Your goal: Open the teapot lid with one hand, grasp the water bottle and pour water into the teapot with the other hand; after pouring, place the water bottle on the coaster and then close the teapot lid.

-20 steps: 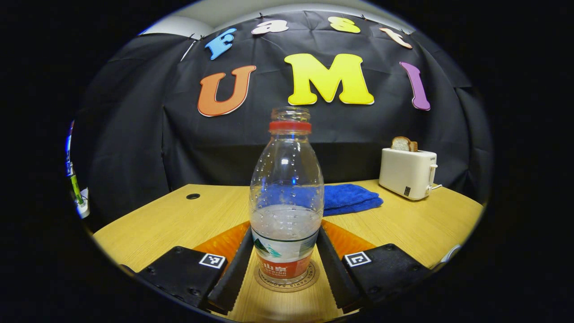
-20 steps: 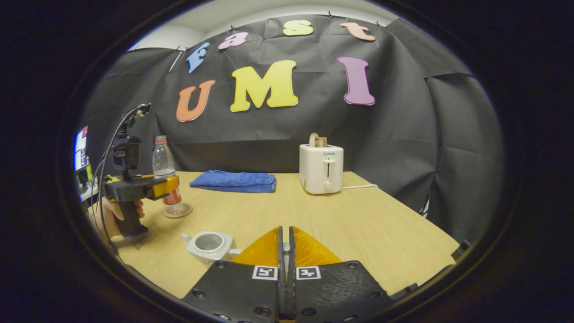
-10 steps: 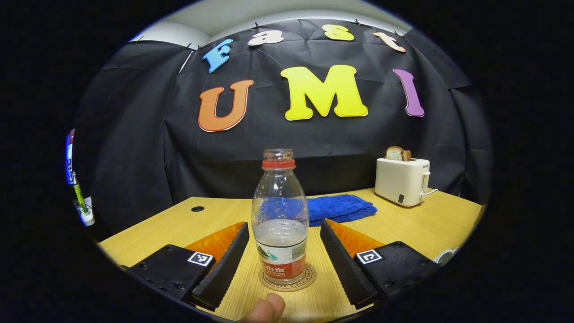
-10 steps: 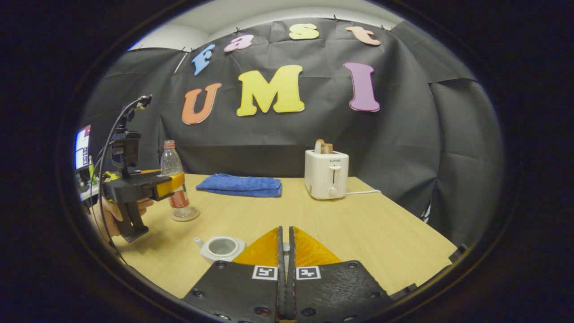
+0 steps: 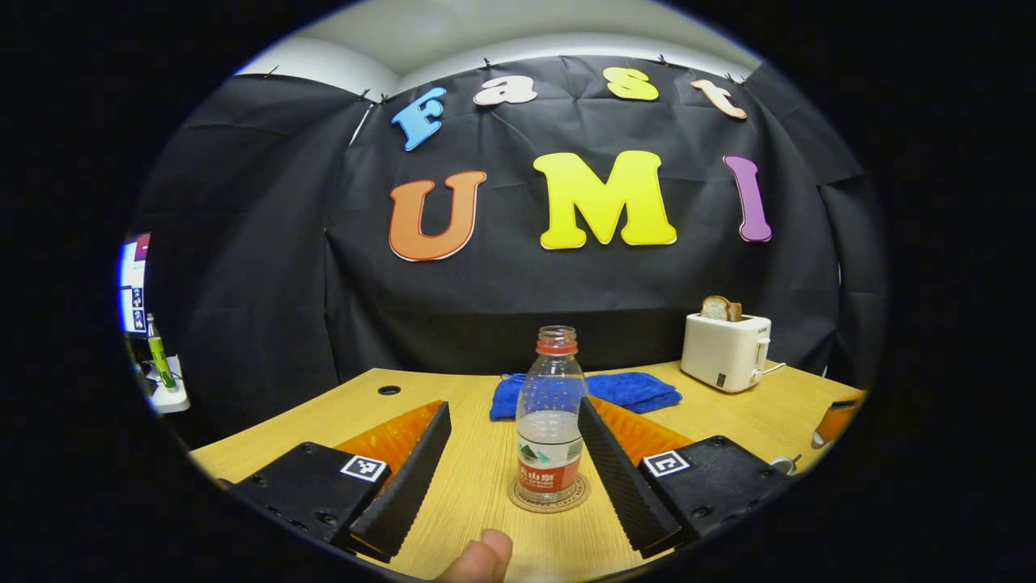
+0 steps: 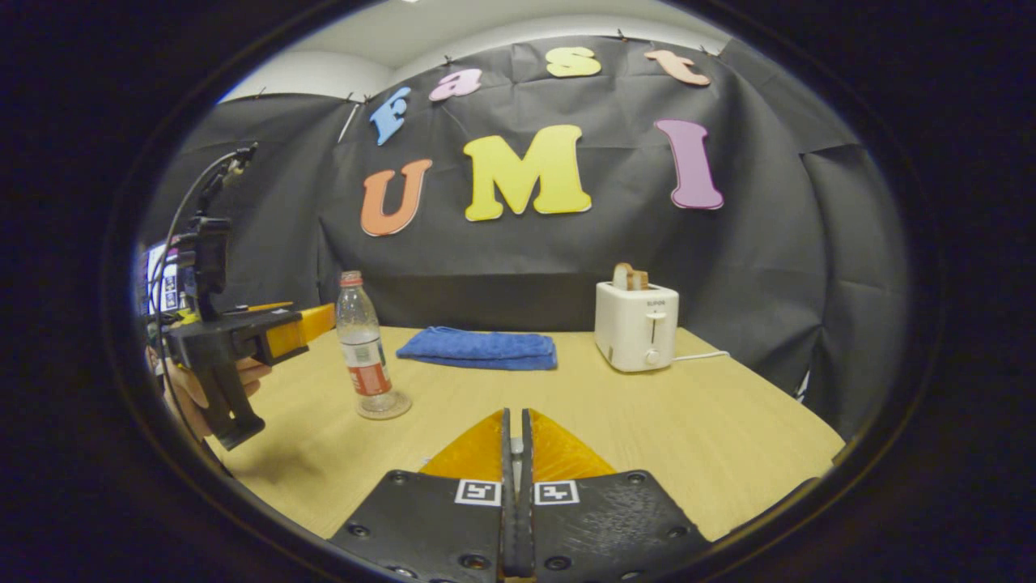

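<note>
Bottle [image 5: 549,429] upright on coaster [image 5: 549,495] on counter [image 5: 477,478], left gripper [image 5: 511,465] open, fingers clear of it; right gripper [image 6: 515,478] pinched shut, what's between fingers too hidden to tell; right gripper view adds hand [image 6: 190,389].

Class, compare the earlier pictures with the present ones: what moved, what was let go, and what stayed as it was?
The left claw opened, let go of the bottle and drew back from it. The right claw swung off the teapot, which has left its view. Unchanged: the bottle stands upright on the coaster, the right claw stays shut on something small, and the blue towel and toaster sit where they were.
</note>
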`<state>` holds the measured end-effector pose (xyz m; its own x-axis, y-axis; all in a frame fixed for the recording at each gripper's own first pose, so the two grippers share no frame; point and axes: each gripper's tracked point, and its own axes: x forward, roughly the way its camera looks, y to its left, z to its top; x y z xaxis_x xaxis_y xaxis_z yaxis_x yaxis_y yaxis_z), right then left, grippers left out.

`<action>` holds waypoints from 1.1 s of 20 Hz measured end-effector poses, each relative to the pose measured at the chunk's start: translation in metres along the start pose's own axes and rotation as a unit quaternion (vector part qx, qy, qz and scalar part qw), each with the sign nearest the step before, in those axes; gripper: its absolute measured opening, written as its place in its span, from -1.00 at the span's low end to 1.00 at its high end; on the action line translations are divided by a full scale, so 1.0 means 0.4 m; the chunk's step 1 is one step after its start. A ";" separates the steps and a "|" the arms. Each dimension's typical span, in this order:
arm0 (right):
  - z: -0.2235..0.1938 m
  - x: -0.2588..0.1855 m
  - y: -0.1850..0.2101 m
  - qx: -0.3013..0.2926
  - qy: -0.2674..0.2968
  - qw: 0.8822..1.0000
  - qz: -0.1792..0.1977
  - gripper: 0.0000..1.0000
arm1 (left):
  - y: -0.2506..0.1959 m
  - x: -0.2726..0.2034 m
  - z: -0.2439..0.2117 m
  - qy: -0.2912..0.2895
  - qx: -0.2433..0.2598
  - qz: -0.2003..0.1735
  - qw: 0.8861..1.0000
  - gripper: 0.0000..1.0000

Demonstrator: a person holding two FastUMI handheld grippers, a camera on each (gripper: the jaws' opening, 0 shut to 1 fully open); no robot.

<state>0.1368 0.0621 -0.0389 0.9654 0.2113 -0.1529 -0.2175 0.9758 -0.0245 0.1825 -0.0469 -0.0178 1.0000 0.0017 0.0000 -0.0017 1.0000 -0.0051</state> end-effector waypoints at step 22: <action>-0.082 0.080 0.042 -0.003 0.043 0.999 0.008 -0.94 | 0.174 -0.096 -0.037 0.010 -0.006 0.041 0.999 0.98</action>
<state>0.1593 0.0833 -0.0765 0.9459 0.2209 -0.2378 -0.2336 0.9720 -0.0264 0.1441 0.0226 -0.0329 0.9964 0.0826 -0.0204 -0.0829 0.9964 -0.0153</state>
